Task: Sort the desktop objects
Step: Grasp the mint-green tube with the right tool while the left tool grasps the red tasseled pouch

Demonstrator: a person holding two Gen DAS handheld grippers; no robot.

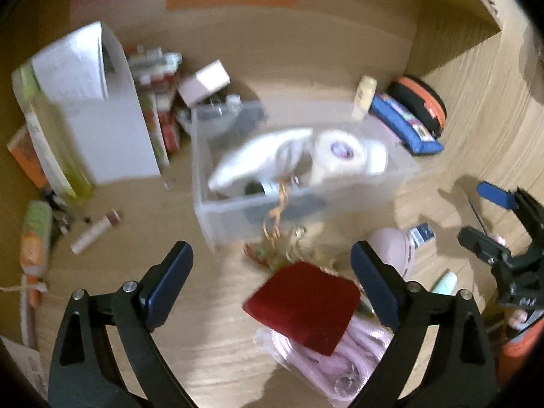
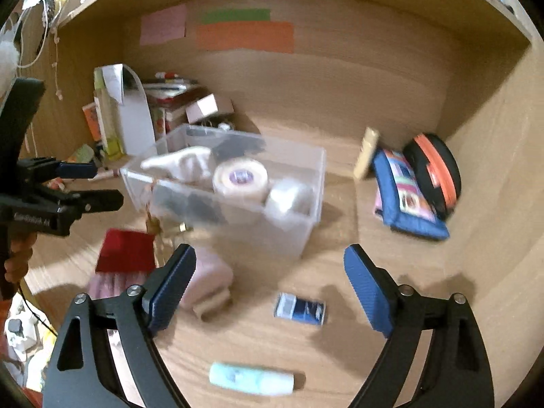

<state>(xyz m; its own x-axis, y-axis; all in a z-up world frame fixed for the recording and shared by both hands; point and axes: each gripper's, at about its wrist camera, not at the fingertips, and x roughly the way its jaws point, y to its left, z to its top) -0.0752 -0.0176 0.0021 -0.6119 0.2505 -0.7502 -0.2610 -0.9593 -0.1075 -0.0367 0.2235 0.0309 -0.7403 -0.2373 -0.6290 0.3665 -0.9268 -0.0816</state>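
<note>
A clear plastic bin [image 1: 217,217] [image 2: 306,217] stands mid-desk and holds a tape roll [image 1: 340,151] [image 2: 239,178], white cloth [image 1: 258,156] and dark items. My left gripper [image 1: 272,282] is open and empty above a dark red box [image 1: 302,306] [image 2: 125,251] that lies on a pink pouch [image 1: 326,360]. My right gripper [image 2: 268,285] is open and empty above a small blue-and-white box [image 2: 299,309]; it also shows in the left wrist view [image 1: 489,221]. A pale green tube [image 2: 251,382] lies nearer. A braided cord [image 1: 277,214] hangs over the bin's front.
Books and papers [image 1: 102,119] lean at the back left. A blue pouch [image 2: 404,193] and a black-and-orange case [image 2: 438,170] sit at the back right by the side wall. A lip balm stick [image 1: 95,231] and a pink holder [image 2: 210,282] lie on the desk.
</note>
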